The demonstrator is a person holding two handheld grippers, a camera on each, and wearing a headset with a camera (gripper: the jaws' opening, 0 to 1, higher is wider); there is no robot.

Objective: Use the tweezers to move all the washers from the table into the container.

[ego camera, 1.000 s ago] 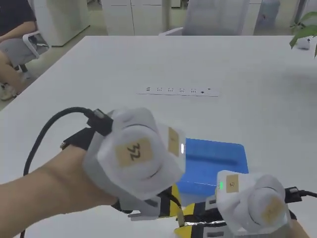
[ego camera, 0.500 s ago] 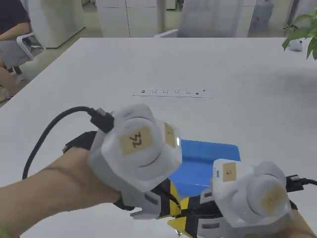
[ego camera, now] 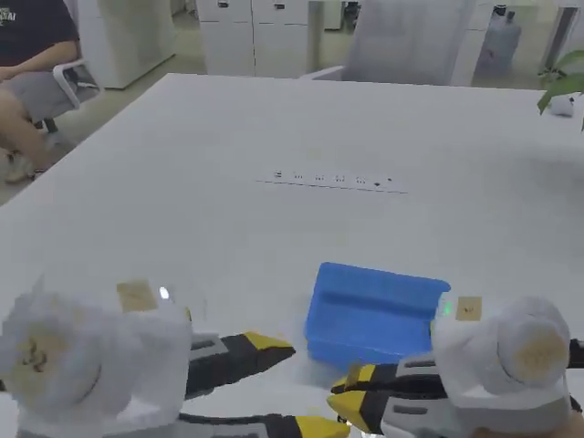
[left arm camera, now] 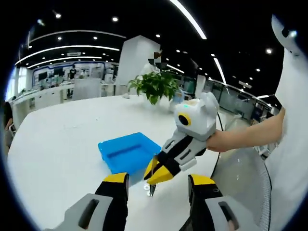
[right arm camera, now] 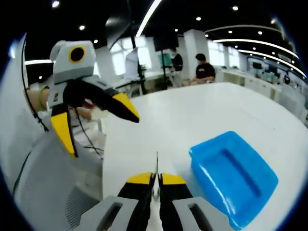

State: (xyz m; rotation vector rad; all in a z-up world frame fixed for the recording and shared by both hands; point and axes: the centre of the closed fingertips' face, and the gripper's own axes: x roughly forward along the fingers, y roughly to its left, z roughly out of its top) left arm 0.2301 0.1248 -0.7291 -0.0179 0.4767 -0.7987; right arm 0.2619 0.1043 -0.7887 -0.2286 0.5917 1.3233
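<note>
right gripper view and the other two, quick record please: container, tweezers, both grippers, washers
container: blue rectangular plastic container, open top up, on the white table
tweezers: thin metal tweezers, tip out past the jaws, beside the container
right gripper: shut on the tweezers
left gripper: open, holding nothing
washers: too small to tell

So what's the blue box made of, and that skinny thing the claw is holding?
The blue container looks like plastic: it is one even bright colour, with rounded moulded edges and a soft sheen. The tweezers pinched in the right claw look like metal: thin, grey and a bit shiny, though they're too small to be sure.
</note>
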